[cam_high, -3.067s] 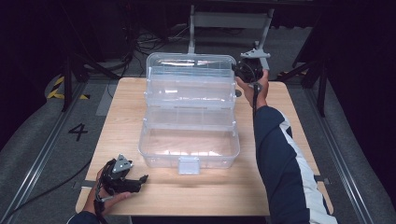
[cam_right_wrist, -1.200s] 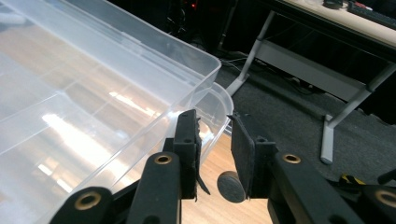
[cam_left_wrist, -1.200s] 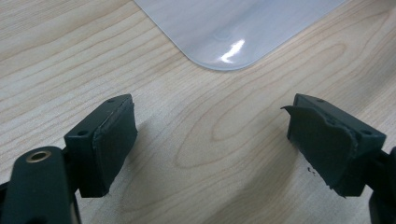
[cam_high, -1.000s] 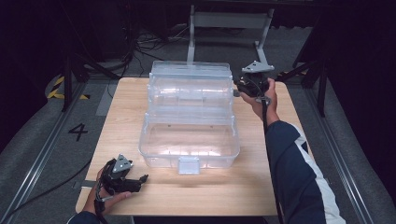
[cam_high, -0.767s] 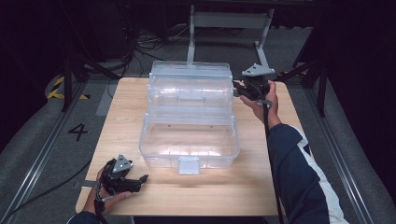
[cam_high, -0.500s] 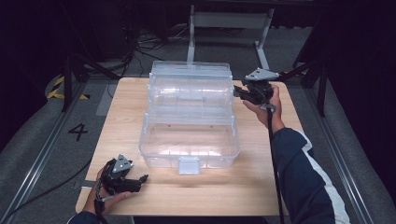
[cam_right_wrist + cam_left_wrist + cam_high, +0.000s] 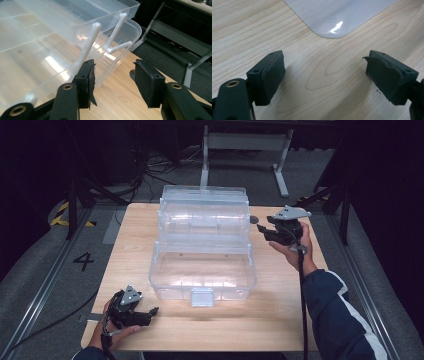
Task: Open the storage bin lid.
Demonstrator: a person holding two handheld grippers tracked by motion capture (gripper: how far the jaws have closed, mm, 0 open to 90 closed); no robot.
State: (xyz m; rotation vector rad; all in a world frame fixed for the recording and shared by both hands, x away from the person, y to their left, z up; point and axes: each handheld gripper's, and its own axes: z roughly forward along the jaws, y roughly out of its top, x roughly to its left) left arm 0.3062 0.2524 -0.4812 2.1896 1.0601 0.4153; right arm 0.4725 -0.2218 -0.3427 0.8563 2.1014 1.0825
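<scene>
A clear plastic tiered storage box (image 7: 202, 250) stands open in the middle of the wooden table (image 7: 280, 295), its trays stepped back and up. Thin white hinge arms (image 7: 87, 50) link the tiers on the box (image 7: 45, 32) side facing my right gripper. That right gripper (image 7: 265, 231) hovers just right of the upper tiers, open, with nothing between its pads (image 7: 115, 77). My left gripper (image 7: 150, 312) rests low at the table's near left corner, open and empty (image 7: 324, 72). A rounded clear corner of the box (image 7: 337, 15) lies just ahead of it.
A small dark round spot (image 7: 254, 220) sits on the table between the box and the right gripper. Behind the table stands a grey metal stand (image 7: 245, 142). Cables lie on the dark floor, and a "4" mark (image 7: 84, 261) is at the left.
My right gripper has drawn back from the box's far right corner, moving right and nearer. The box's rear tier has shifted slightly toward me. The left gripper has stayed put.
</scene>
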